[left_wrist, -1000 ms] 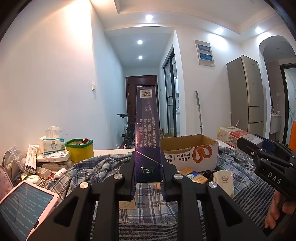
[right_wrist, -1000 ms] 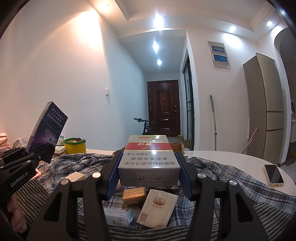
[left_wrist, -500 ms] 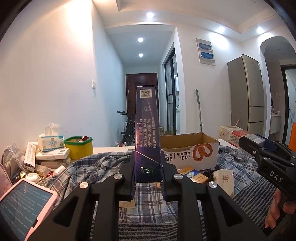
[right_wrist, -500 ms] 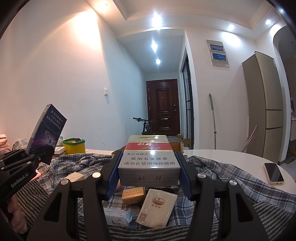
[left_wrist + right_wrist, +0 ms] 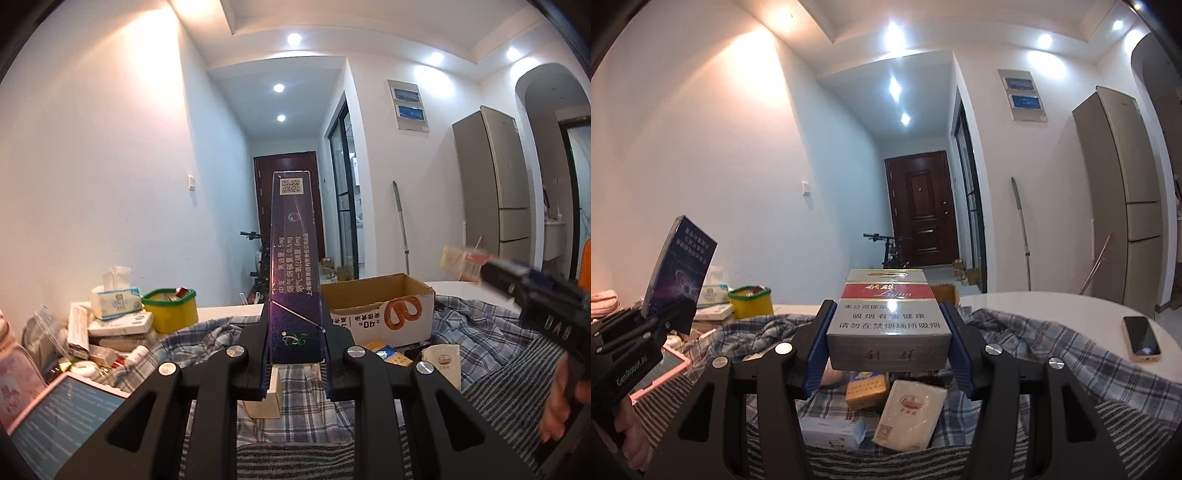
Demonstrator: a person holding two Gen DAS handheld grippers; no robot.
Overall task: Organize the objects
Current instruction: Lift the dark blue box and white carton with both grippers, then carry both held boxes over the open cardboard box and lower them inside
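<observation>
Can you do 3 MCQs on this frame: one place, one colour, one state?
1. Where is the phone?
A. inside the cardboard box
B. on bare white table, right of the plaid cloth
C. on the yellow tub

2. What colour is the carton in the left gripper?
A. dark purple
B. orange
C. white

3. What state is the right gripper in?
A. open and empty
B. shut on a tissue pack
C. shut on the silver-and-red carton

Answers:
1. B: the right wrist view shows it lying flat on the table, past the cloth edge.
2. A: both views show a dark purple box standing upright between the fingers.
3. C: the blue pads press both sides of the carton, held above the packs on the cloth.
</observation>
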